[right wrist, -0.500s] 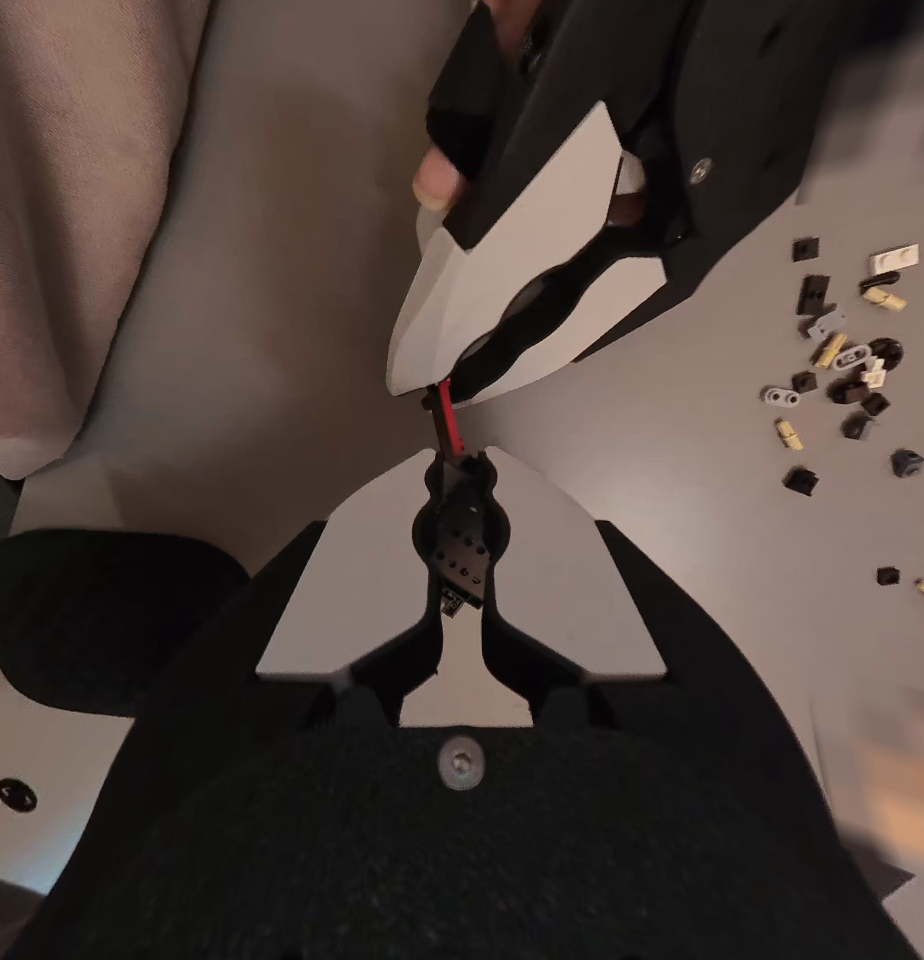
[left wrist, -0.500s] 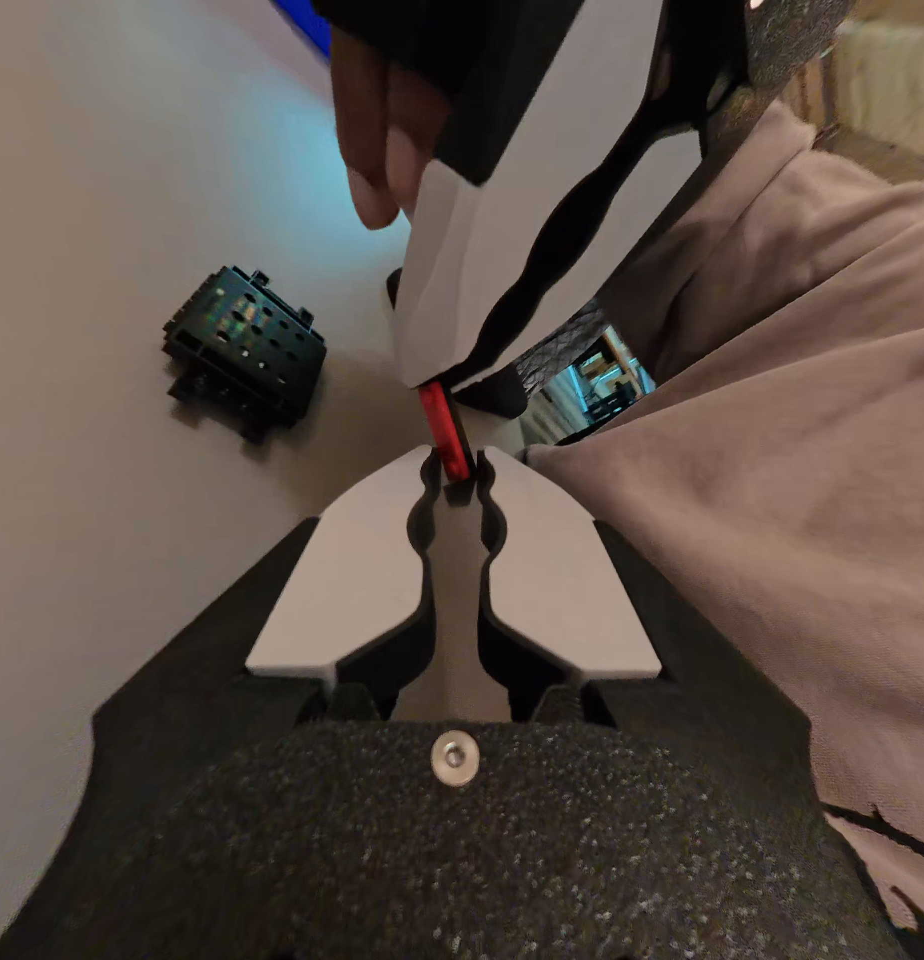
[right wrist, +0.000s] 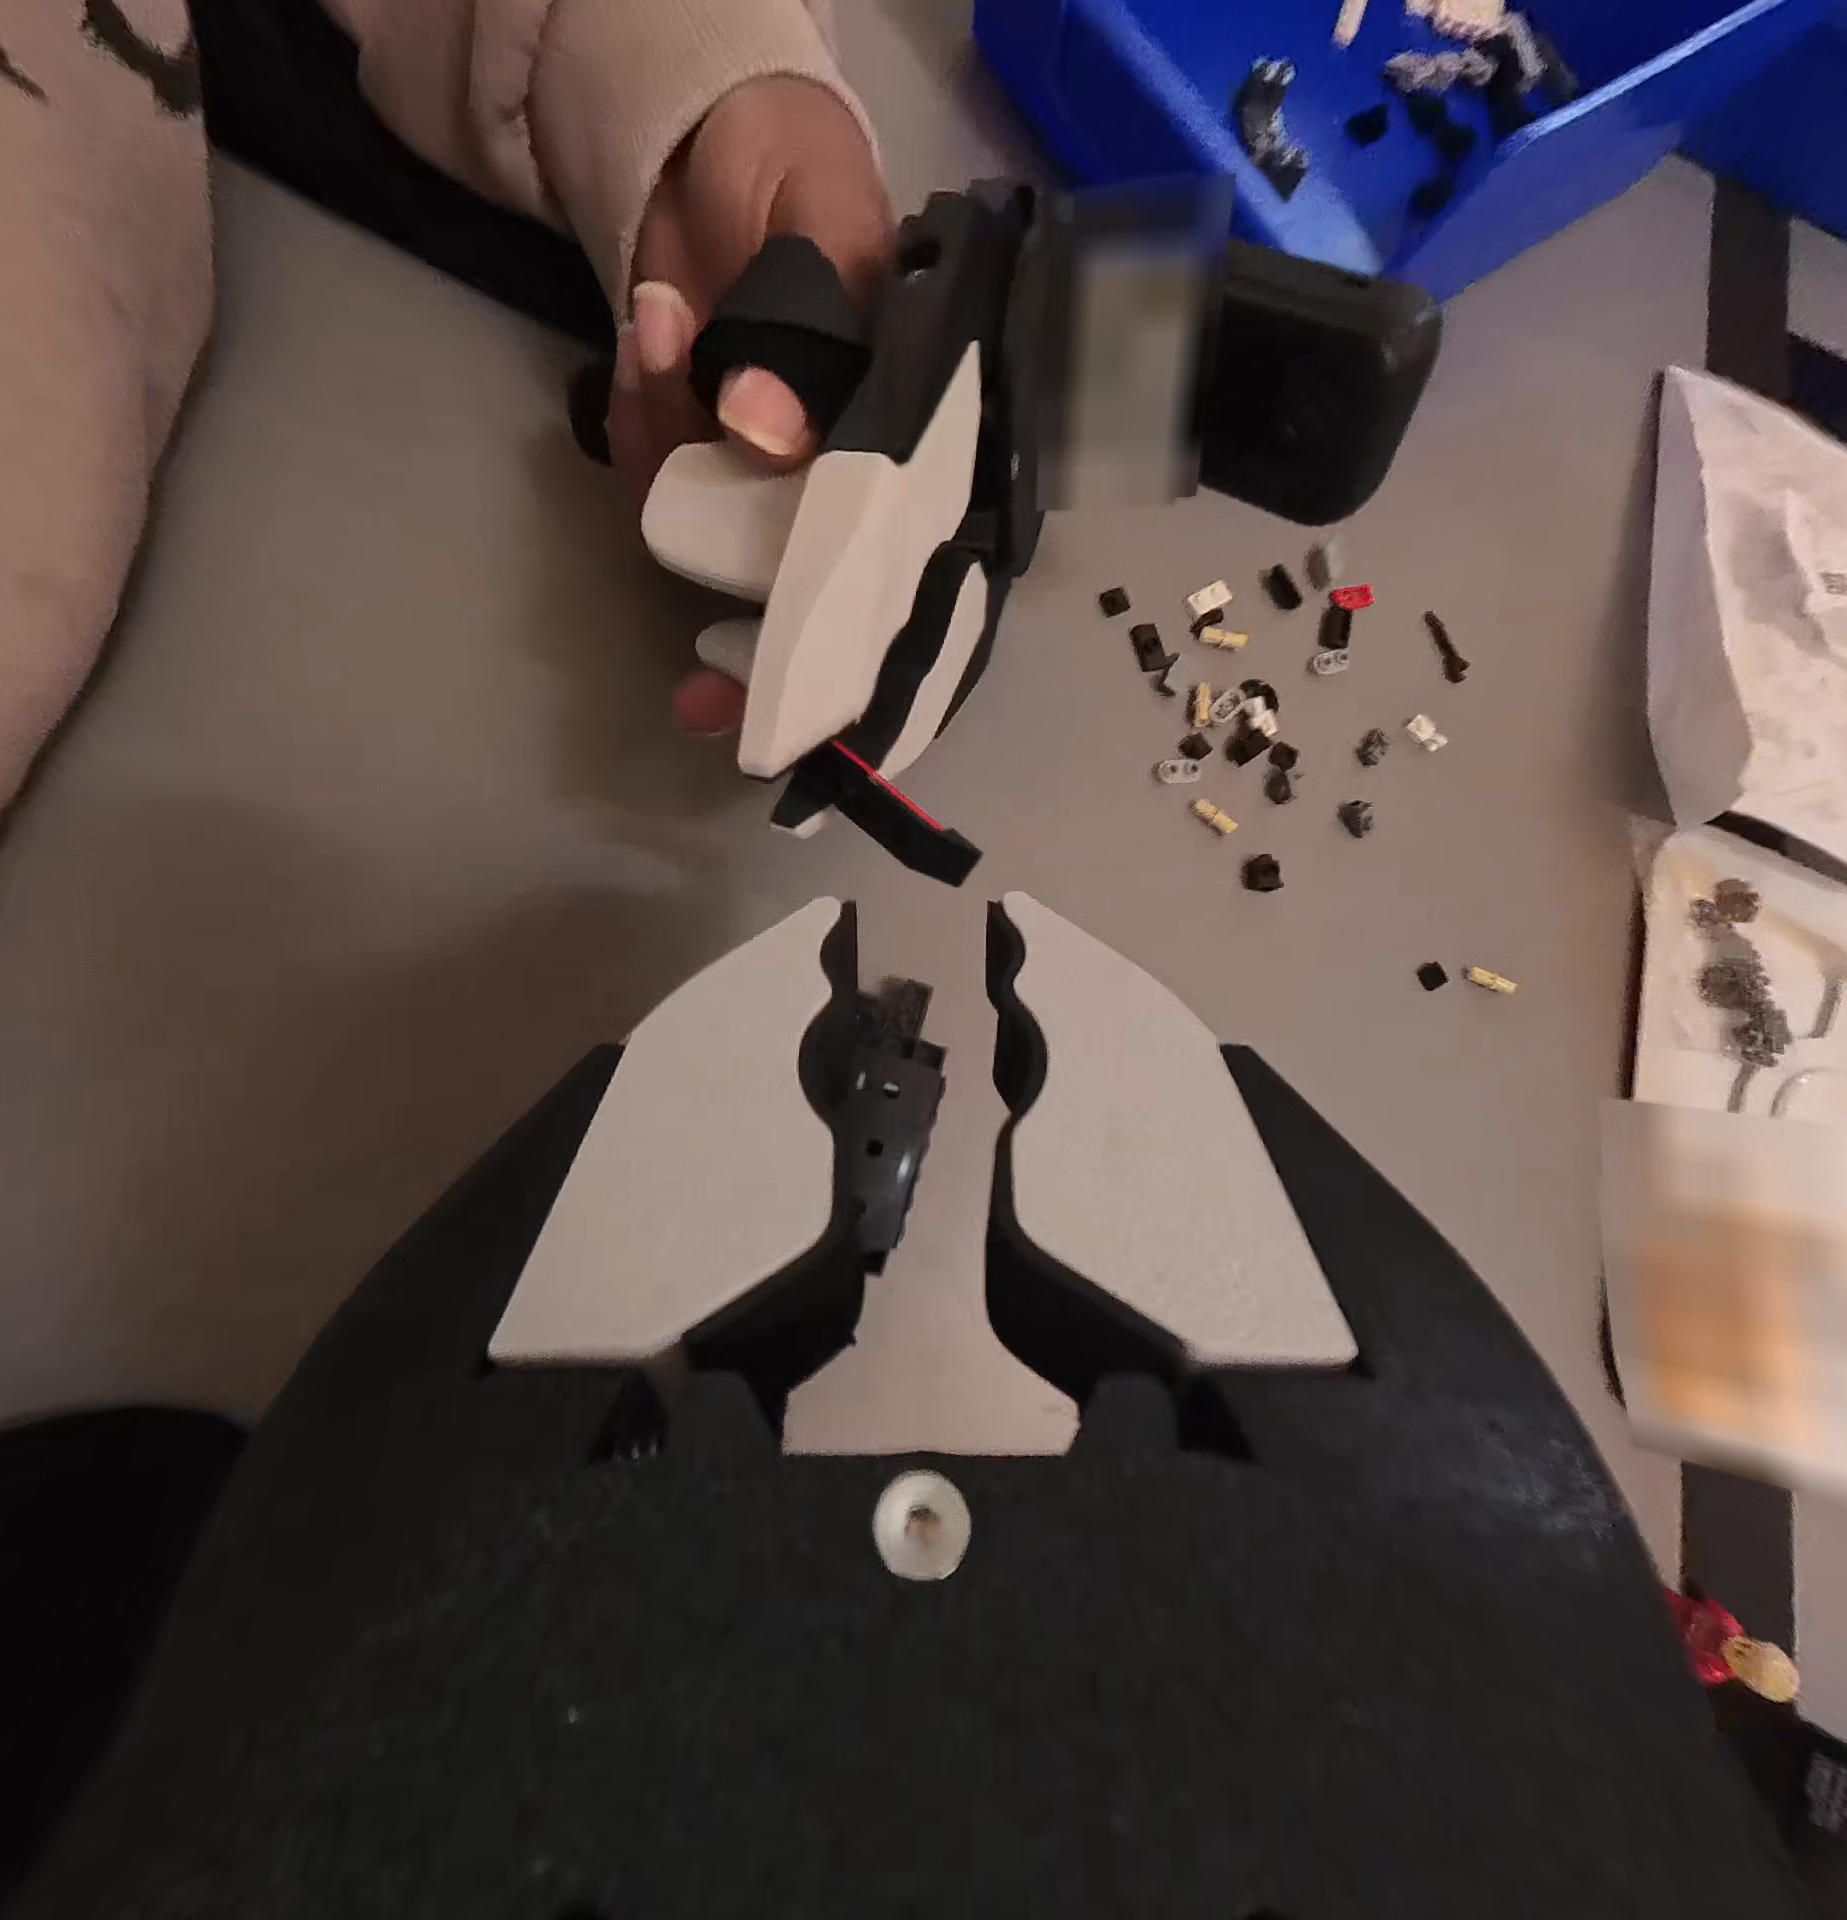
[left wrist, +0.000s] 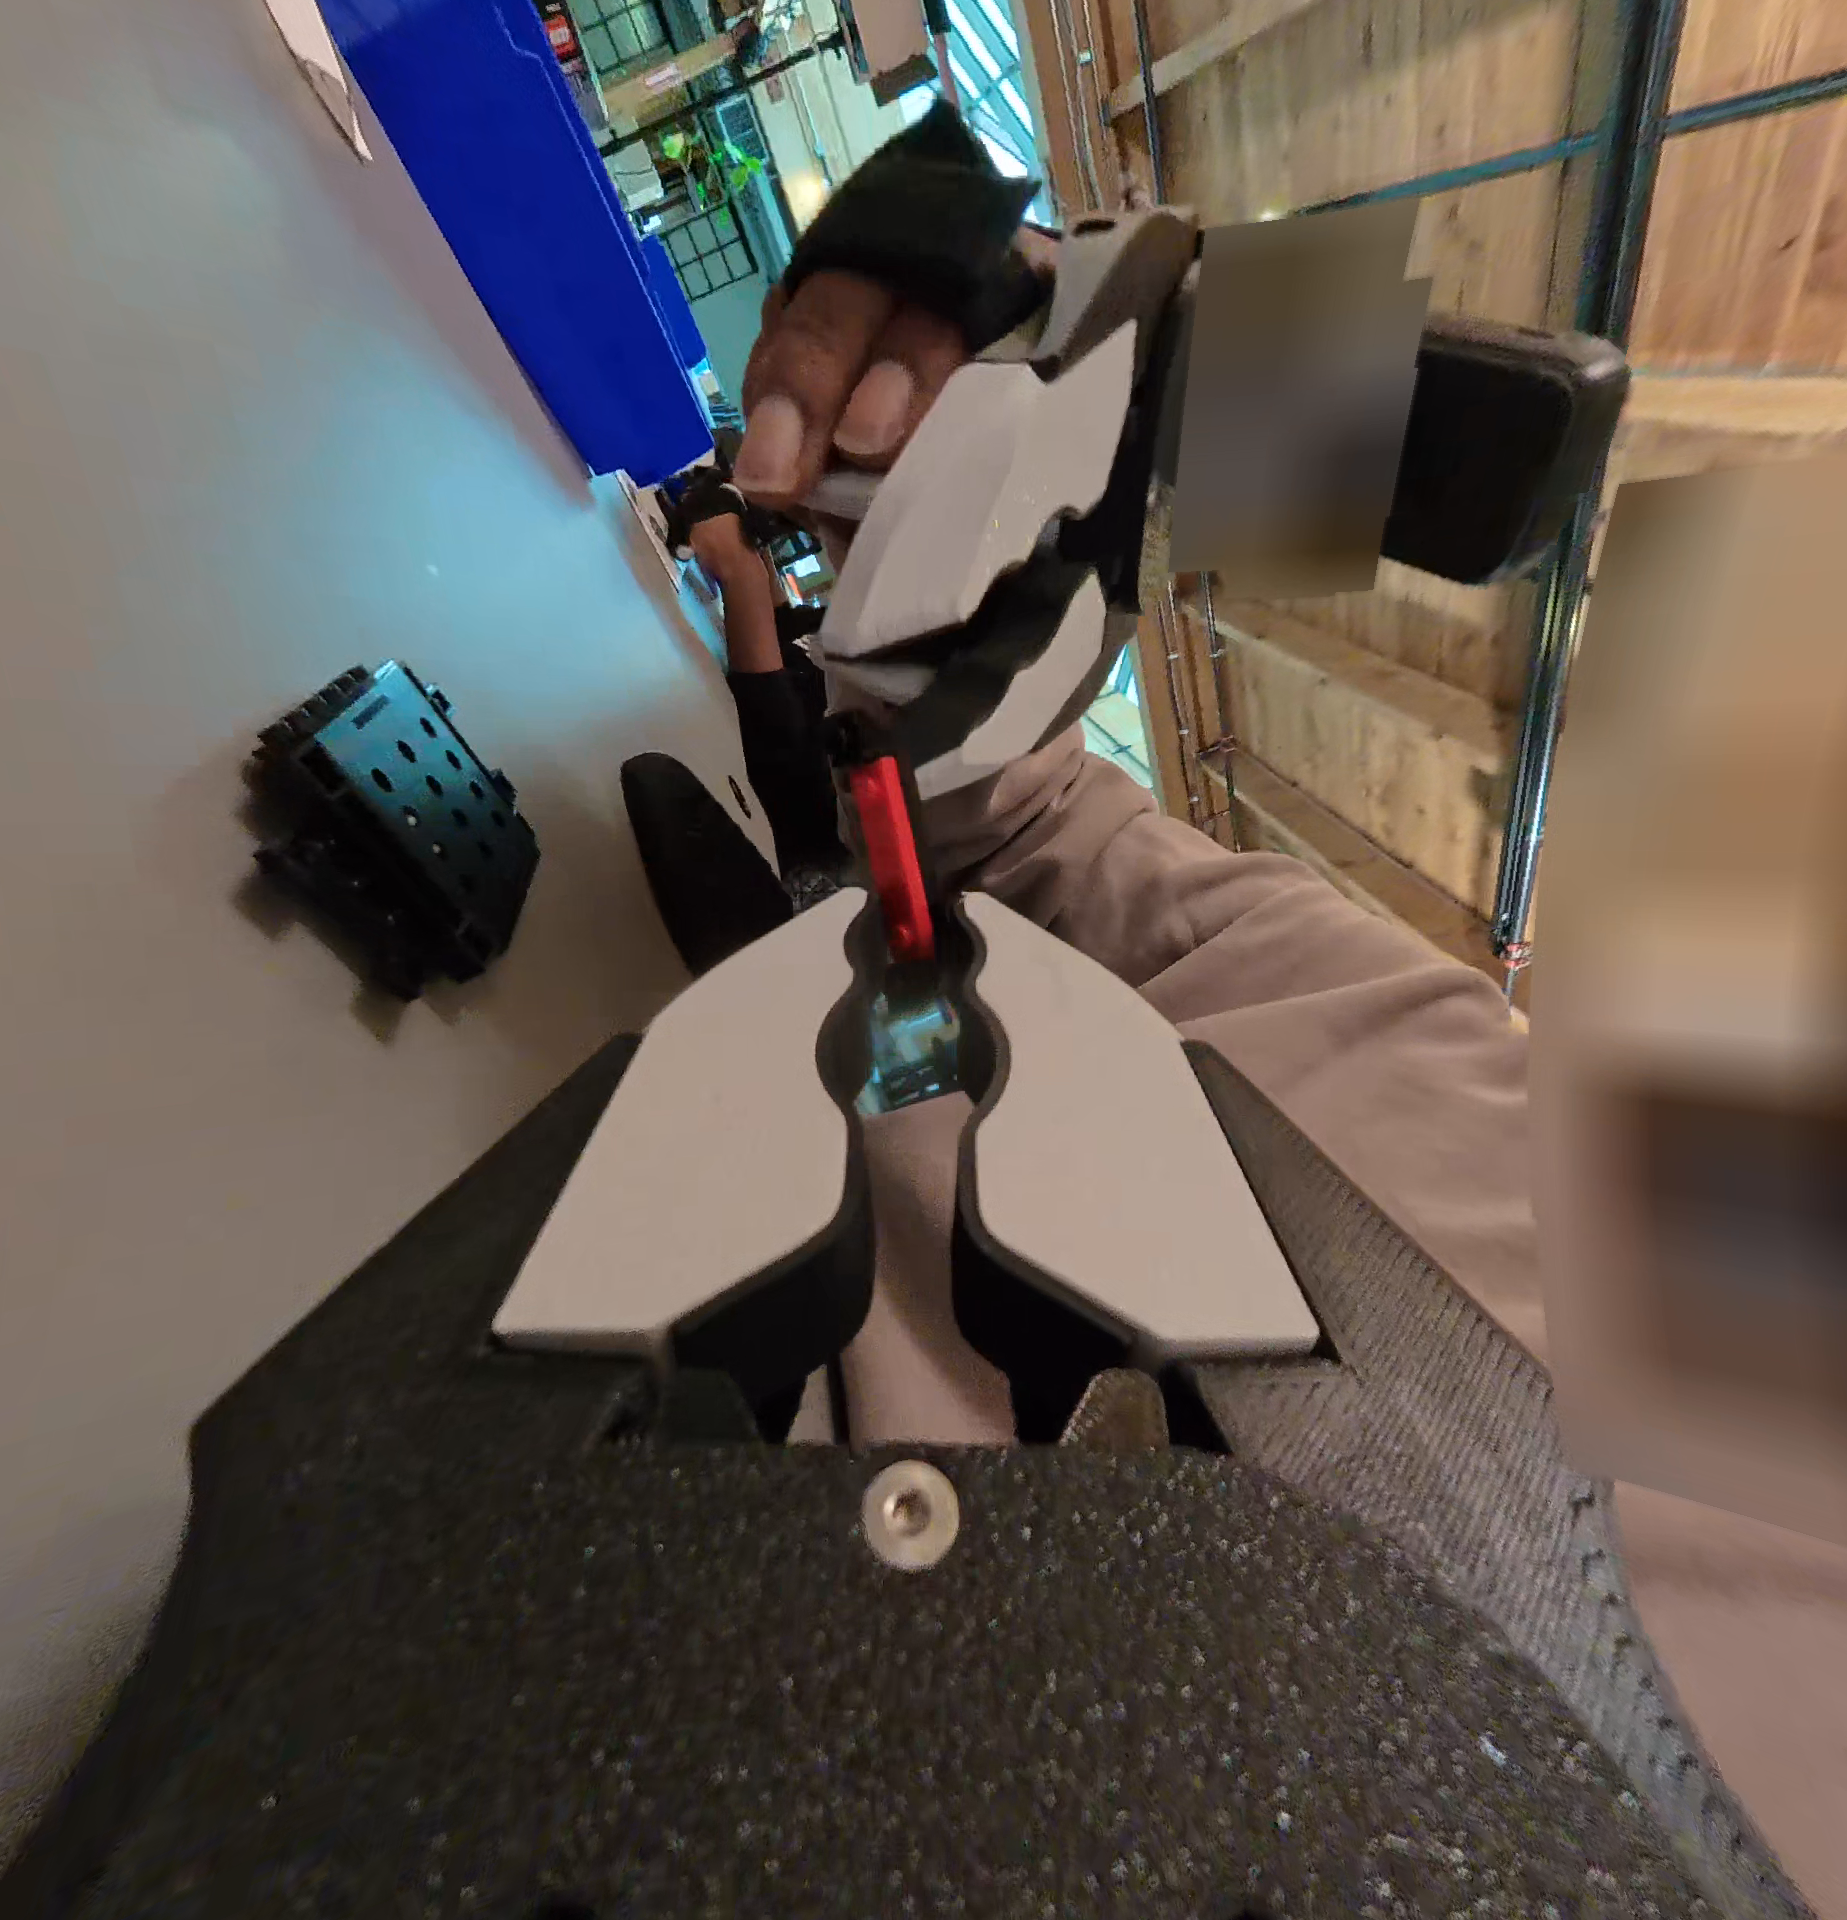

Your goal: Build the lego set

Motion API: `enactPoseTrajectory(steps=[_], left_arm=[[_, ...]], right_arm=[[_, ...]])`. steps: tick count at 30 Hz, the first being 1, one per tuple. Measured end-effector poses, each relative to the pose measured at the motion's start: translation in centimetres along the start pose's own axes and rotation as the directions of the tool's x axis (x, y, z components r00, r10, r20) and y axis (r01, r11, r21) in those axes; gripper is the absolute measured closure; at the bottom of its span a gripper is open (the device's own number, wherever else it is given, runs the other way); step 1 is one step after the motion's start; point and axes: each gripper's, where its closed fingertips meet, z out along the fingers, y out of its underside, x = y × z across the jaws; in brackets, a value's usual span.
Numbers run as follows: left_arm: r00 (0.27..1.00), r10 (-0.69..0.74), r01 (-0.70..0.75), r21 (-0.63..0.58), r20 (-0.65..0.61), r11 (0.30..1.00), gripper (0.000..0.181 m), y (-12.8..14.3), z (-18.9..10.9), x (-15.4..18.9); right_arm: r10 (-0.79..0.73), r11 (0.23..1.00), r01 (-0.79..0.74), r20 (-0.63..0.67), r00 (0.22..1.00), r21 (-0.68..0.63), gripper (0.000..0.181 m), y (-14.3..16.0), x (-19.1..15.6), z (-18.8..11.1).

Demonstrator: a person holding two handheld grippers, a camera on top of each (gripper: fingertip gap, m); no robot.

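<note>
My left gripper [left wrist: 911,920] is shut on a thin red and black lego piece [left wrist: 891,852] and holds it above the grey table. The right wrist view shows that gripper [right wrist: 810,795] with the piece [right wrist: 898,816] sticking out of its tips. My right gripper [right wrist: 924,914] is open and empty, its tips just short of the piece's free end. In the left wrist view it [left wrist: 877,727] hovers above the piece. A black lego assembly with round holes [left wrist: 389,831] lies on the table, and it also shows between my right fingers [right wrist: 888,1122].
Several small loose lego pieces [right wrist: 1241,727] lie scattered on the table [right wrist: 379,675]. A blue bin [right wrist: 1158,114] with more parts stands behind them. Paper sheets and a parts bag [right wrist: 1771,644] lie at the right. The person's beige sleeve [left wrist: 1262,987] is close by. My left and right fingertips are right by each other.
My right gripper has opened, let go of the red piece and drawn back a little. My left gripper still holds the piece. Both views have swung to show more of the room and table.
</note>
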Motion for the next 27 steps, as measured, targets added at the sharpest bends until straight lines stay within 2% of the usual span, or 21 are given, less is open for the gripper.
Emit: enactPoseTrajectory(steps=[2,6,9,11,13,16,20,22,23,25,27], left_arm=[[1.000,-0.018,0.018,0.035,0.014,0.999,0.171,-0.3,0.4,-0.4],[0.999,-0.037,0.031,0.146,0.037,0.989,0.171,-1.6,0.3,-1.0],[0.998,-0.053,0.046,0.224,0.026,0.974,0.171,-2.7,-0.1,-1.1],[0.998,-0.057,0.058,0.263,-0.013,0.963,0.170,-3.2,-0.2,-0.6],[0.998,-0.055,0.063,0.282,-0.035,0.957,0.170,-3.4,0.0,-0.2],[0.995,-0.060,0.080,0.286,-0.077,0.955,0.170,-3.4,0.3,0.3],[0.995,-0.058,0.078,0.275,-0.081,0.958,0.170,-3.2,0.6,0.4],[0.998,-0.032,0.043,0.264,-0.045,0.964,0.170,-3.1,0.6,0.2],[1.000,-0.008,0.009,0.269,-0.006,0.963,0.162,-3.3,0.3,-0.1],[0.989,0.061,-0.098,0.280,0.138,0.955,0.150,-4.1,-1.0,-1.2],[0.931,0.164,-0.262,0.283,0.327,0.923,0.150,-5.4,-3.0,-2.3]], right_arm=[[0.026,0.998,-0.025,0.031,0.999,-0.059,0.150,0.5,-0.1,0.3],[0.108,0.991,-0.106,0.023,0.994,-0.081,0.116,0.0,-0.1,1.1],[0.199,0.979,-0.203,-0.127,0.972,-0.014,0.116,-0.8,1.1,1.7],[0.304,0.952,-0.301,-0.237,0.923,0.047,0.117,-0.7,2.2,2.0],[0.343,0.939,-0.332,-0.326,0.881,0.091,0.119,-0.4,2.8,2.0],[0.351,0.937,-0.322,-0.363,0.864,0.139,0.127,-1.0,2.5,2.0],[0.334,0.942,-0.314,-0.349,0.876,0.116,0.129,-0.9,2.1,1.8],[0.311,0.950,-0.306,-0.322,0.894,0.069,0.129,-0.6,1.9,1.8],[0.303,0.951,-0.306,-0.302,0.904,0.038,0.129,-0.4,1.9,1.5],[0.299,0.943,-0.325,-0.251,0.921,-0.069,0.129,0.9,1.8,0.9],[0.292,0.926,-0.330,-0.205,0.934,-0.184,0.129,2.5,1.5,1.0]])
